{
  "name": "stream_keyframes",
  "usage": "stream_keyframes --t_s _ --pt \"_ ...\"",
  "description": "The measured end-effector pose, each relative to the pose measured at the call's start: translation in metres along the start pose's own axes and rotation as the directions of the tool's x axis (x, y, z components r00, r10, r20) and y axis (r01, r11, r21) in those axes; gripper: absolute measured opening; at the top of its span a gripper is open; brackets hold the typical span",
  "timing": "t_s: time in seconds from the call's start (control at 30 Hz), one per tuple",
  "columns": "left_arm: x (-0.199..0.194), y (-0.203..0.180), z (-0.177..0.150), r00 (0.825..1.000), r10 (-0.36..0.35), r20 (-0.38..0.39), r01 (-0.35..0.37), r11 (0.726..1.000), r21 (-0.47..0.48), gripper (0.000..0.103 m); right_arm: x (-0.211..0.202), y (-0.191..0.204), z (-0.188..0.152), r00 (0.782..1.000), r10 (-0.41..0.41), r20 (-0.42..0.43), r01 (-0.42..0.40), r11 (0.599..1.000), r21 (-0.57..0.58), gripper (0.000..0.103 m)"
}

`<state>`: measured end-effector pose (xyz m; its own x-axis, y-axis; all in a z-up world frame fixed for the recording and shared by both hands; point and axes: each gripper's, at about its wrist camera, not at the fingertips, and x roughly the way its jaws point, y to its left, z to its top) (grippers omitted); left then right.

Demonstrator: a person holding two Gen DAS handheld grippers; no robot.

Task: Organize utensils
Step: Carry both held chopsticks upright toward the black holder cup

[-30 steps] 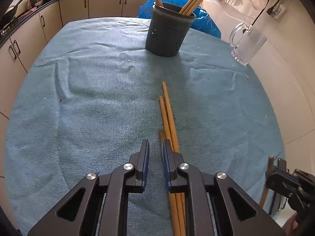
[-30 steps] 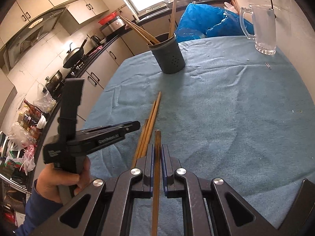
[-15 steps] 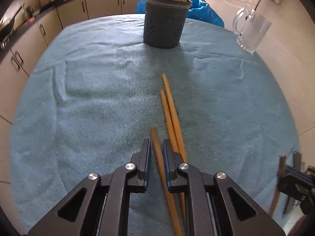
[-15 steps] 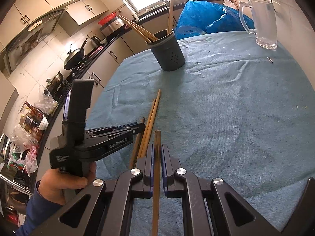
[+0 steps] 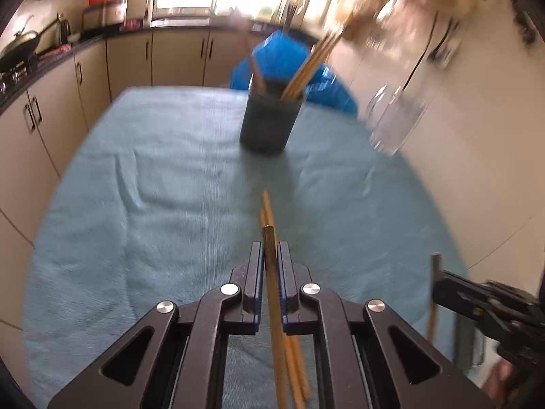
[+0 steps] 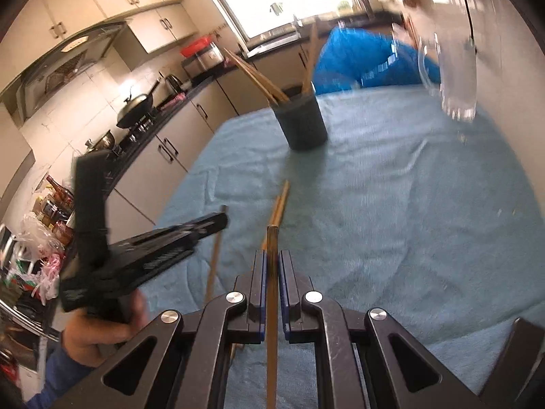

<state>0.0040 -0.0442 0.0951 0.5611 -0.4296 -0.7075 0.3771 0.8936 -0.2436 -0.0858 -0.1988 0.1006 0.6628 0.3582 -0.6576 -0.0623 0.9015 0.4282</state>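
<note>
My left gripper (image 5: pixel 270 266) has just been closing and now clamps one chopstick (image 5: pixel 272 293) between its pads, the blunt end standing out past the fingertips at 12 o'clock. My right gripper (image 6: pixel 271 269) is likewise pinched narrow on a second chopstick (image 6: pixel 271 306), which runs back between the fingers. In the right wrist view the left gripper shows at 9 o'clock with its stick hanging below, gripped by the person's hand (image 6: pixel 98 334).

Two loose chopsticks (image 5: pixel 269 211) lie side by side on the blue cloth (image 5: pixel 136 221), just ahead of my left fingertips. The dark utensil holder (image 5: pixel 269 122) stands upright at 12 o'clock, well apart, already bearing several sticks that lean to 1 o'clock. A glass mug (image 5: pixel 391 122) sits at 2 o'clock, near the holder.

Risks, as I judge them: each stick is held near one end, so it may pivot in the pads; a long overhang could strike the leaning sticks or the holder's rim and tip it; a wide swing on the right could clip the mug.
</note>
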Motion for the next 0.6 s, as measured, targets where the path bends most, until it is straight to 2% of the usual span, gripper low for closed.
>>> stream_keyframes --t_s 0.2,0.33,0.6 --pt "-0.058 -0.017 0.007 0.989 -0.017 0.146 0.009 0.998 0.056 0.007 -0.037 0.020 0.005 0.991 -0.003 0.132 0.011 0.998 -0.054 0.007" --pt "-0.081 -0.028 0.009 0.978 -0.028 0.205 0.009 0.996 0.091 0.007 -0.051 0.030 0.008 0.984 -0.004 0.177 0.018 0.997 -0.080 0.007" --pt "-0.099 -0.032 0.013 0.969 -0.040 0.243 0.013 0.994 0.109 0.007 -0.056 0.038 0.010 0.980 -0.018 0.196 0.039 0.994 -0.104 0.007"
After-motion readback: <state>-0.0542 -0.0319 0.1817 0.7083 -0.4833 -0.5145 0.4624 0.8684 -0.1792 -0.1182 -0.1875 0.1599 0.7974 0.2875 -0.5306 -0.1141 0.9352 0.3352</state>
